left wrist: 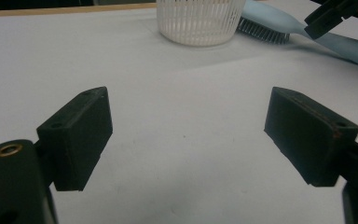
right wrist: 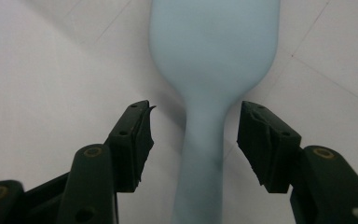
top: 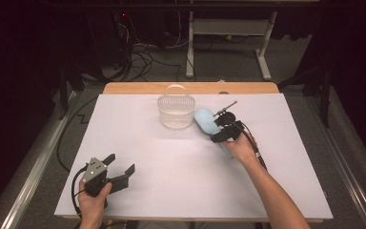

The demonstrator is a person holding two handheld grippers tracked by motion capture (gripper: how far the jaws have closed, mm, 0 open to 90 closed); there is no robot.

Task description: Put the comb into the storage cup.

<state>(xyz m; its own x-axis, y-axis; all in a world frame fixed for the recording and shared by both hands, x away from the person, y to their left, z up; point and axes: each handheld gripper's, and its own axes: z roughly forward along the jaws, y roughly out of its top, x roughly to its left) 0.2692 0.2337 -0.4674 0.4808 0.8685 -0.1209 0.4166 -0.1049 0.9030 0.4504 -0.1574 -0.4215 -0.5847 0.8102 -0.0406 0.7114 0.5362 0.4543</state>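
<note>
The right hand-held gripper (right wrist: 193, 140) hangs over the handle of a pale blue plastic hairbrush (right wrist: 212, 60), its two black jaws standing one on each side of the narrow neck with a gap on both sides — spread, not yet pressing on it. In the right gripper view the brush lies back-up on the white sheet that covers the table (right wrist: 42, 70), the broad oval head above the jaws and the handle running down between them. From the high view the brush (top: 205, 120) lies just to the right of a small white slotted plastic basket with a hoop handle (top: 175, 110), near the far edge of the table (top: 124, 143), and the right hand-held gripper (top: 226, 131) sits above the handle end with the person's right hand (top: 242, 148) behind it. In the left gripper view the dark bristles show under the head of the brush (left wrist: 279, 25), which lies just beside the basket (left wrist: 200, 21). The left hand-held gripper (top: 121, 164) rests low at the near left part of the table, well apart from the brush — its jaws stand wide with only bare white sheet between them.
</note>
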